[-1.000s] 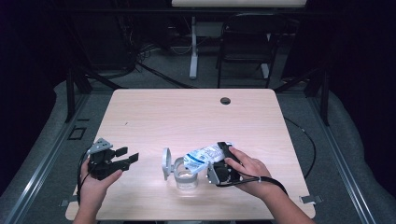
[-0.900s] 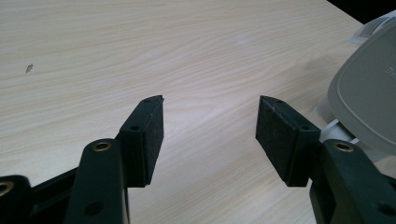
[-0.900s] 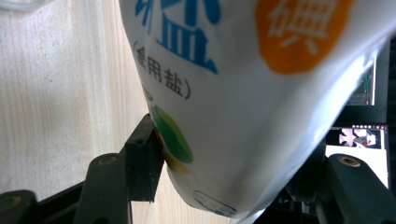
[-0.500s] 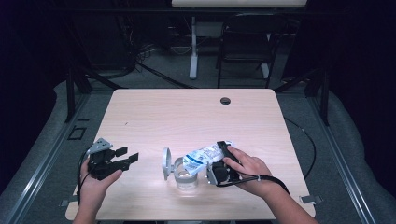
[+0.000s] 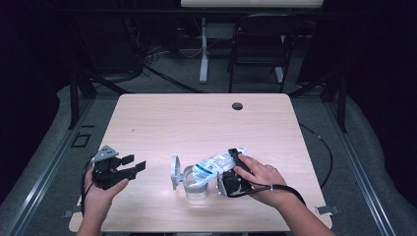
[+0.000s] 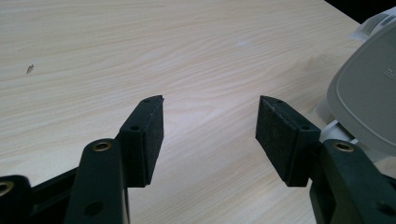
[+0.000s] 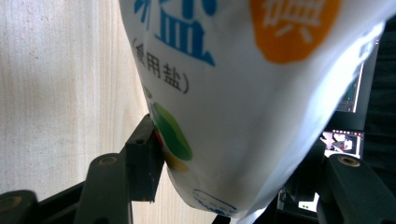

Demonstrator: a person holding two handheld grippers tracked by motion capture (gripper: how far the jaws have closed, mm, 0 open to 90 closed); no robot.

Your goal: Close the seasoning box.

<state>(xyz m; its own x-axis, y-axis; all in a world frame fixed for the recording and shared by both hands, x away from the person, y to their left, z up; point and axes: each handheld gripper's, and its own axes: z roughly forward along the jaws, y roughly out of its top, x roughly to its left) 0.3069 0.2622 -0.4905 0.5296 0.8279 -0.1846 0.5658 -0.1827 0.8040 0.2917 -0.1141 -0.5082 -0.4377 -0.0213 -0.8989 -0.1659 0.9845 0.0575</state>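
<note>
1. High view: little is changed over the last second; the salt bag (image 5: 216,163) is kept tipped over the glass jar (image 5: 195,183) by the right gripper (image 5: 231,178), so pouring is judged ongoing. The lid (image 5: 174,172) stands beside the jar.
2. Left gripper view: the left gripper (image 6: 210,123) is held wide open and empty, with the lid just right of its jaws.
3. Right gripper view: the bag is clamped between the jaws.

Table (image 5: 206,123) evenly lit from overhead, surroundings beyond it dark. Salt bag (image 7: 261,93) close-up soft, slightly overexposed; high view grainy.
</note>
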